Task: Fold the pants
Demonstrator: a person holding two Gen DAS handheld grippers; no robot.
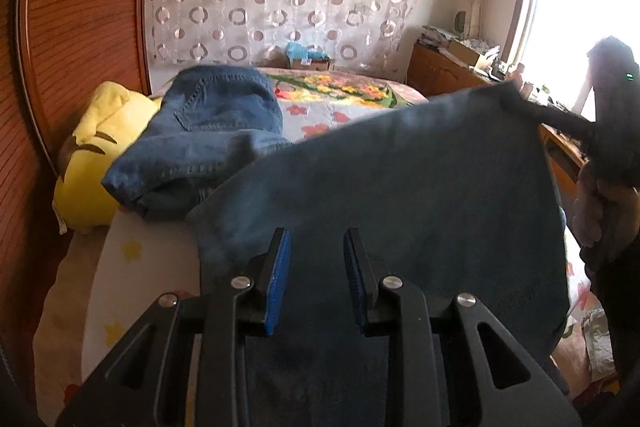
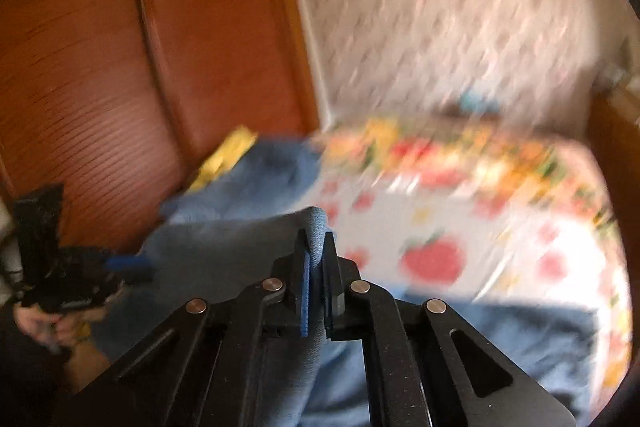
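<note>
Floral bed (image 1: 320, 111) underneath; right gripper (image 2: 316, 267) pinches the pants (image 1: 400, 187) corner to lift it for folding, left gripper (image 1: 316, 279) spread open.

Daylight from window (image 1: 576, 27), blown-out glare there. Right wrist view heavily motion-blurred; left mostly sharp. Fisheye bending, dark vignette at corners.

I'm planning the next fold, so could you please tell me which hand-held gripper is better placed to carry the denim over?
Probably the right hand-held gripper: it is shut on the jeans. The left hand-held gripper is open above them, gripping nothing.
</note>
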